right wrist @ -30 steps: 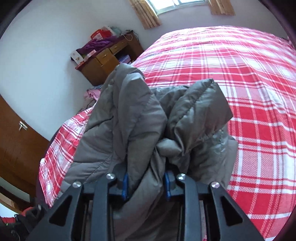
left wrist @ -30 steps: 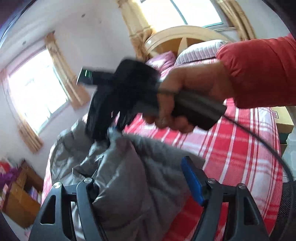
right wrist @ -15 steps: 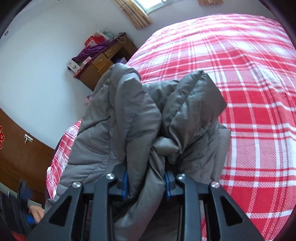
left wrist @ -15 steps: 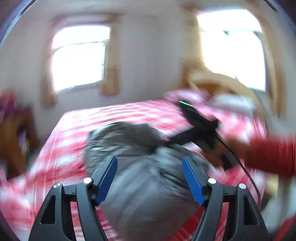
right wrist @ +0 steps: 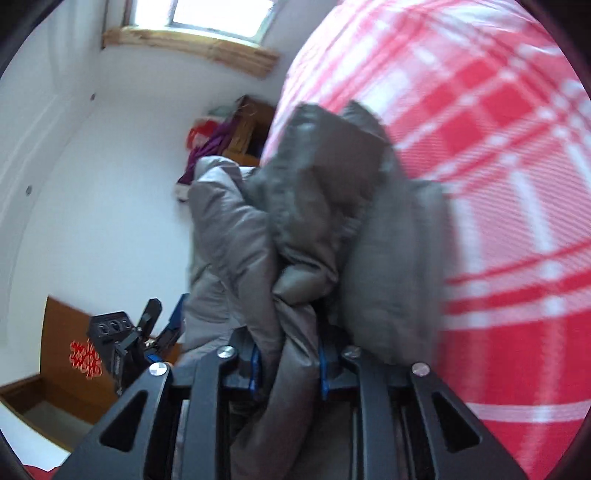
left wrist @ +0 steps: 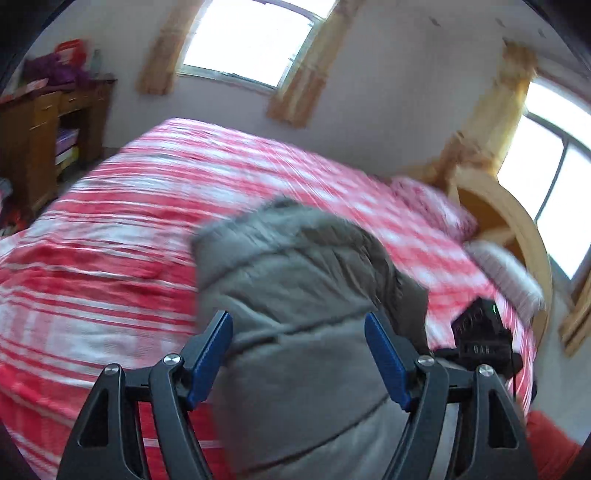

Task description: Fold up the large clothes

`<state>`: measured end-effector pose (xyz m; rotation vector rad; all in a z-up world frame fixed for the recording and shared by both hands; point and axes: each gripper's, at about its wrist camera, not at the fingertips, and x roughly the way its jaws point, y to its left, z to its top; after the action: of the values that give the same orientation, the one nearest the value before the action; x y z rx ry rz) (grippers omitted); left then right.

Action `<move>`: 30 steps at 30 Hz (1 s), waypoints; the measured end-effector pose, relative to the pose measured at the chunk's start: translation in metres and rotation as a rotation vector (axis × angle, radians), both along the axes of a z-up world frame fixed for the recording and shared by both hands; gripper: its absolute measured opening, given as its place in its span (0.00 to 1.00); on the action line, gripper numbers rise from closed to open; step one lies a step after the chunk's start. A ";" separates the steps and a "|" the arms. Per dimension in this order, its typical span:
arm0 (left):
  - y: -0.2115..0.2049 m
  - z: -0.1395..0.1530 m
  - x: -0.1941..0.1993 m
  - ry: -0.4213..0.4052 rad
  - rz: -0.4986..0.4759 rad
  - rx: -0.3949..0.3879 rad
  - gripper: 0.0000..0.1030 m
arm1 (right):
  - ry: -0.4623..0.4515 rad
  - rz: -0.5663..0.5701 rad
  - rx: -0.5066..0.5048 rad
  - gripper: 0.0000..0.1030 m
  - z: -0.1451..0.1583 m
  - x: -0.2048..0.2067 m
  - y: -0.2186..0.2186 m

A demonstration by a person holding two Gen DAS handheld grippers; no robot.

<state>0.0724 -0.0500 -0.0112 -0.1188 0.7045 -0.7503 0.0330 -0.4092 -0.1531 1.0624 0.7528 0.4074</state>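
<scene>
grey padded jacket [right wrist: 310, 221] bunched over the red plaid bed [left wrist: 110, 229]; right gripper [right wrist: 286, 363] clamped on a fold, jaws just closing; left gripper [left wrist: 299, 354] jaws wide, pads clear of the fabric between them.

1 grey jacket [left wrist: 295, 280], bunched ahead of the tongs. 1 bed [left wrist: 110, 258] under it. 2 windows [left wrist: 251, 33] beyond. 1 wood cabinet [left wrist: 40, 140] far left. 2 pillows [left wrist: 506, 273] right.
</scene>
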 end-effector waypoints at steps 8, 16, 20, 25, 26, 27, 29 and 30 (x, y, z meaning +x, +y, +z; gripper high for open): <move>-0.029 -0.022 -0.032 -0.154 0.038 0.242 0.74 | 0.041 -0.069 -0.216 0.46 0.026 -0.024 0.002; -0.036 -0.023 -0.031 -0.163 0.095 0.281 0.75 | 0.029 -0.265 -0.592 0.52 0.165 -0.039 0.036; -0.041 -0.023 -0.031 -0.183 0.106 0.334 0.76 | 0.059 -0.213 -0.530 0.55 0.175 0.015 0.067; -0.024 -0.013 -0.021 -0.150 0.121 0.305 0.76 | 0.273 -0.380 -0.877 0.54 0.113 0.049 0.082; -0.022 -0.010 -0.016 -0.150 0.140 0.296 0.77 | 0.269 -0.392 -0.854 0.54 0.099 0.044 0.076; -0.023 -0.009 -0.011 -0.145 0.157 0.294 0.77 | 0.255 -0.398 -0.821 0.54 0.089 0.042 0.072; -0.030 -0.007 0.002 -0.128 0.184 0.303 0.77 | 0.223 -0.408 -0.789 0.55 0.074 0.036 0.066; -0.035 -0.006 0.008 -0.127 0.200 0.313 0.77 | 0.206 -0.407 -0.786 0.55 0.069 0.034 0.067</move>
<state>0.0804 -0.0846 -0.0170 0.1413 0.6697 -0.4457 0.0667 -0.3419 -0.0846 0.4859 0.7585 -0.3420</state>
